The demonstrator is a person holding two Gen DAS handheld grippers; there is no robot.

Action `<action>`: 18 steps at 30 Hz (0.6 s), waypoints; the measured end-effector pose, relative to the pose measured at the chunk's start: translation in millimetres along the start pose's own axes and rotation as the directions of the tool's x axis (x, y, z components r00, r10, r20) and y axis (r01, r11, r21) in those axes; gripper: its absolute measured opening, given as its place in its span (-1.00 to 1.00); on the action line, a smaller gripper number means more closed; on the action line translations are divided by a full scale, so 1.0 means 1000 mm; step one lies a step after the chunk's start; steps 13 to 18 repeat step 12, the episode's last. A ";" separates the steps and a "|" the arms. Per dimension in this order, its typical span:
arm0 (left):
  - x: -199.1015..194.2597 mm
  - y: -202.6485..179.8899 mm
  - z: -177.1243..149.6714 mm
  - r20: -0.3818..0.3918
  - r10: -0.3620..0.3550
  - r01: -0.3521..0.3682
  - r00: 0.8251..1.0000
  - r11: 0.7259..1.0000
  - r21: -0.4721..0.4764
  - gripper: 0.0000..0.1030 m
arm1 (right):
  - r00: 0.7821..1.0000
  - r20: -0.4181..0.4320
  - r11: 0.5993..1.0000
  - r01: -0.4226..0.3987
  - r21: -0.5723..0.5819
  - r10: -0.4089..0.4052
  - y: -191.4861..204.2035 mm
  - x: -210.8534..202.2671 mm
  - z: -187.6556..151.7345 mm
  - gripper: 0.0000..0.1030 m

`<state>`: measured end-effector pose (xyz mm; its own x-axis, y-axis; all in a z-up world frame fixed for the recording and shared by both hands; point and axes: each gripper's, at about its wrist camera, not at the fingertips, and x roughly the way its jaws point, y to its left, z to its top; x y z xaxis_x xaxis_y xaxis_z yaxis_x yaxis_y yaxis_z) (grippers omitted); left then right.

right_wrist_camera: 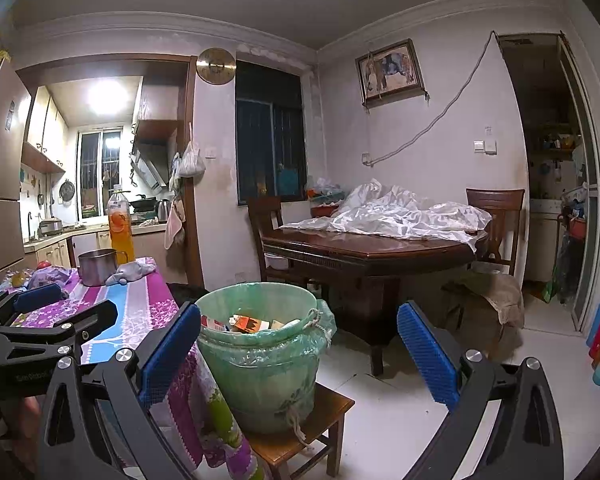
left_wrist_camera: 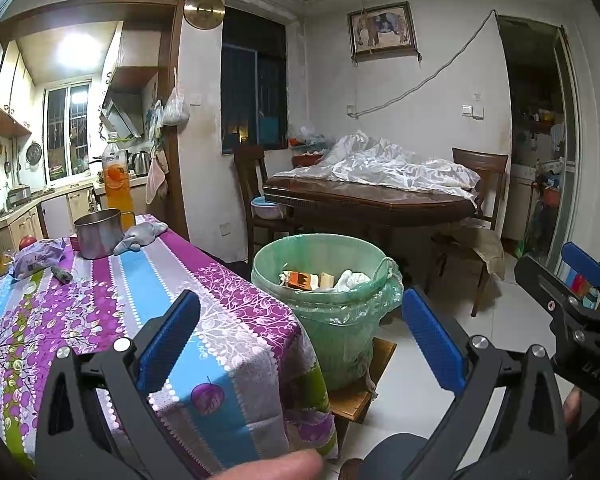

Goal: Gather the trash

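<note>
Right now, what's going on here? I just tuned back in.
A person holds a pair of tongs in each hand, facing a green-lined trash bin that stands on a low wooden stool beside the cloth-covered table. Both the left tongs and the right tongs are open and hold nothing. The bin already has cartons and wrappers inside. On the table sit a metal pot, a bottle of orange drink, a grey rag and a crumpled purple wrapper.

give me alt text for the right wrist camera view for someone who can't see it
The open right gripper frames a green-lined trash bin, part full of cartons, on a low wooden stool beside a table with a purple floral tablecloth. The left gripper is at the left edge; a dark dining table stands behind.
</note>
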<state>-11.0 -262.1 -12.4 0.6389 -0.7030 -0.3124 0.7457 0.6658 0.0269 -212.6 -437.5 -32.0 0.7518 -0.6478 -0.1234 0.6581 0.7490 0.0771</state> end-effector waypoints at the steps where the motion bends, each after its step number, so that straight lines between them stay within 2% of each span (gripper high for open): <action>1: 0.000 0.001 0.000 -0.002 -0.002 0.002 1.000 1.000 -0.003 0.89 | 1.000 0.000 1.000 0.000 0.000 0.000 0.000 0.000 0.000 0.90; 18: 0.001 0.004 0.001 0.003 0.021 -0.021 1.000 1.000 -0.002 0.89 | 1.000 0.002 1.000 0.002 0.002 -0.002 0.001 0.002 -0.005 0.90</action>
